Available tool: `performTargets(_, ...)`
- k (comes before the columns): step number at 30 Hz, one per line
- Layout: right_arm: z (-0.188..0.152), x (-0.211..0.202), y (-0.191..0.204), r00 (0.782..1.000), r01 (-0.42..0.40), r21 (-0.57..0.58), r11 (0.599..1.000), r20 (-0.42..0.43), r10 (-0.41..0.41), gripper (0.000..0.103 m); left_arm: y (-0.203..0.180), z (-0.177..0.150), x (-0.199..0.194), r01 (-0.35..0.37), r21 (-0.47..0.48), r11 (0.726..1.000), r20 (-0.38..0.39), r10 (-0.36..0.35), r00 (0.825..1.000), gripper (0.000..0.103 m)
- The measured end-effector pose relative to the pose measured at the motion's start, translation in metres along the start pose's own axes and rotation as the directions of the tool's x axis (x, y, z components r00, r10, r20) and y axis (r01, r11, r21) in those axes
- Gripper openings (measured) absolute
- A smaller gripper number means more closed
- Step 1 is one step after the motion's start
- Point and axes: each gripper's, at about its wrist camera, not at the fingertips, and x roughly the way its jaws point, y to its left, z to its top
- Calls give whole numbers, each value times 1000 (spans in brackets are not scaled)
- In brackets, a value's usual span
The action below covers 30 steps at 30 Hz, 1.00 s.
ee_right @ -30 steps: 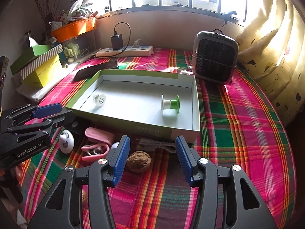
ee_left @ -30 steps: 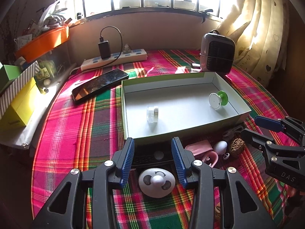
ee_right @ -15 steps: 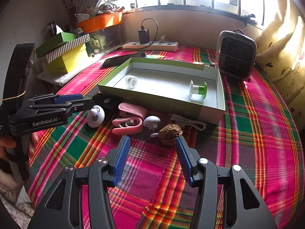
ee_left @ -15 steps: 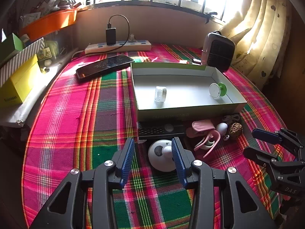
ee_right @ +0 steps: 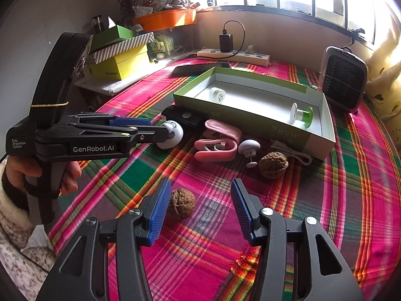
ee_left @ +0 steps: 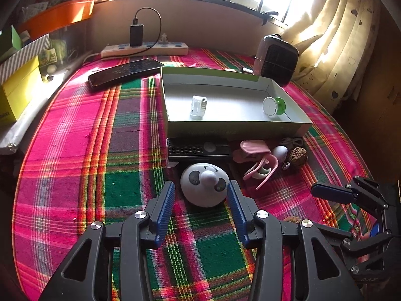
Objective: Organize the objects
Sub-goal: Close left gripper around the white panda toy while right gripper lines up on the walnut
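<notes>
Both grippers are pulling back from the box compared with a second ago, so the whole table is opening up in each view, and the panda-faced ball is now sitting nearer the left gripper's fingertips than the box does.

On the left side of the table, the left gripper (ee_left: 200, 200) is hovering low over the plaid cloth (ee_left: 100, 150) with its blue pads spread apart. The panda ball (ee_left: 204, 184) is lying on the cloth between the pad tips and slightly ahead of them; no pad appears to be pressing on it, so it is not yet gripped. Just behind it, a black grille-topped device (ee_left: 198, 148) is resting against the near wall of the open box (ee_left: 235, 130), which is already holding a small clear jar (ee_left: 198, 106) and a green spool (ee_left: 274, 105).

Moving right, a pink clip (ee_right: 218, 143), a white mushroom-shaped piece (ee_right: 249, 146) and a walnut (ee_right: 273, 164) are lying loose in front of the box, well outside it.

Farther right, the right gripper (ee_right: 200, 208) is also standing wide open and holding nothing, with a second walnut (ee_right: 181, 203) lying just beside its left pad.

Judging from this, the retreat is giving each gripper a cleaner line on a loose item: the left on the panda ball, the right on the nearer walnut. Most of the sorting is still waiting to be done.
</notes>
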Motion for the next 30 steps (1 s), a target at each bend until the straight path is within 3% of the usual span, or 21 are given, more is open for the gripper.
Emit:
performTargets(10,-6,11,6,998,-22,-20,1000,-52,21,52,3,0,10,-3,-26,1000,-33,2,999,44)
performTargets(18,-8,18,6,996,5,-27,1000,-88,-8,52,-1,3,17,-1,-10,1000,-35,0,999,44)
performTargets(30,-8,18,7,996,24,-35,999,-89,-27,52,3,8,20,19,-49,999,-31,-20,999,44)
